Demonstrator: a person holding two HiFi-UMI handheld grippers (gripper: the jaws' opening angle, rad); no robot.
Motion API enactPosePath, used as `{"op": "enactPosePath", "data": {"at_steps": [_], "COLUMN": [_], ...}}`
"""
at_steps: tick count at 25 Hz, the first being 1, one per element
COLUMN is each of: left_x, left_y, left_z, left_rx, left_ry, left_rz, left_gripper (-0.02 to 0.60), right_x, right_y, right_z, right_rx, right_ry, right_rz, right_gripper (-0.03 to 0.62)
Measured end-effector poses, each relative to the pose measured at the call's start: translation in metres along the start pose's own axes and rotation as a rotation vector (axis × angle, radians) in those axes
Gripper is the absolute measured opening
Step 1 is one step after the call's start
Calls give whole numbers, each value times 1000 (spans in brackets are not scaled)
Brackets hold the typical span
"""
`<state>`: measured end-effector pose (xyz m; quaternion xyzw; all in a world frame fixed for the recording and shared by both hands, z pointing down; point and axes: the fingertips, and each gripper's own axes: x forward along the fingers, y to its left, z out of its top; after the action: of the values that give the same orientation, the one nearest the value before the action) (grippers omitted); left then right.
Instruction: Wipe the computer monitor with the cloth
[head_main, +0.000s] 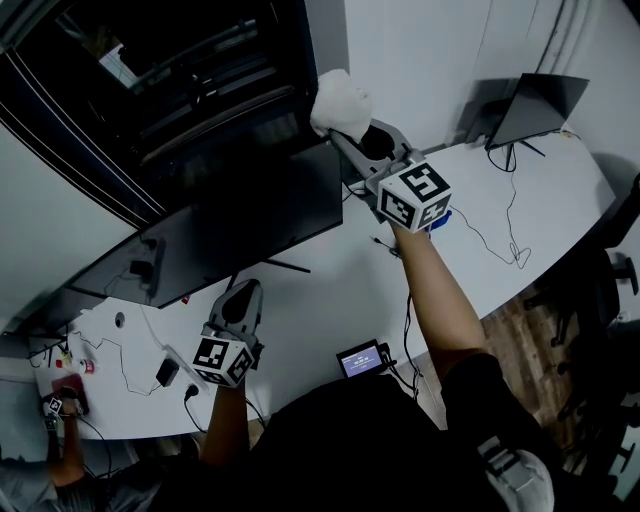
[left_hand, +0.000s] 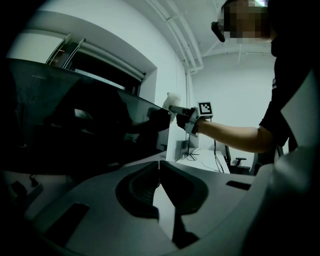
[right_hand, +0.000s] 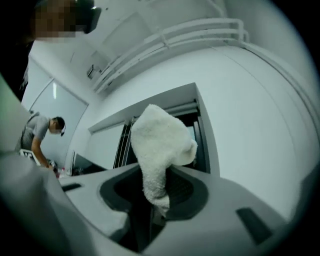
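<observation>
The wide dark computer monitor (head_main: 250, 215) stands on the white desk (head_main: 330, 300). My right gripper (head_main: 348, 135) is shut on a white fluffy cloth (head_main: 338, 100), held at the monitor's upper right corner. In the right gripper view the cloth (right_hand: 161, 145) bulges up out of the shut jaws of that gripper (right_hand: 154, 200). My left gripper (head_main: 245, 292) hovers low over the desk in front of the monitor's stand, shut and empty. In the left gripper view the monitor (left_hand: 75, 125) fills the left, and the cloth (left_hand: 172, 99) shows at its far edge.
A second dark screen (head_main: 535, 105) stands at the desk's back right with cables (head_main: 500, 240) trailing from it. A small lit device (head_main: 360, 358) lies at the front edge. A person (head_main: 60, 440) is at the desk's left end. An office chair (head_main: 612, 275) stands at the right.
</observation>
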<state>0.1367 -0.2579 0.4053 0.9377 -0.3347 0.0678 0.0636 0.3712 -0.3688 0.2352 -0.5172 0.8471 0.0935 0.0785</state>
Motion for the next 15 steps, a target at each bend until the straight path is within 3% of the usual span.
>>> {"op": "enactPosePath", "data": {"at_steps": [3,6,15], "left_x": [0,-2,-3], "left_y": [-2,-1,0], "left_z": [-1,-4,-12], "left_rx": [-8,0,-7], "left_ry": [5,10,33], "left_rz": [-2,-1,-3], "left_gripper": [2,2,2], "right_x": [-7,-16,-30], "right_y": [-11,-18,-9], "right_z": [-5,-14,-59], "right_rx": [165,237,201], "right_ry": [-62,-80,22], "right_rz": [-23,-49,-68], "right_gripper": [121,118,115]}}
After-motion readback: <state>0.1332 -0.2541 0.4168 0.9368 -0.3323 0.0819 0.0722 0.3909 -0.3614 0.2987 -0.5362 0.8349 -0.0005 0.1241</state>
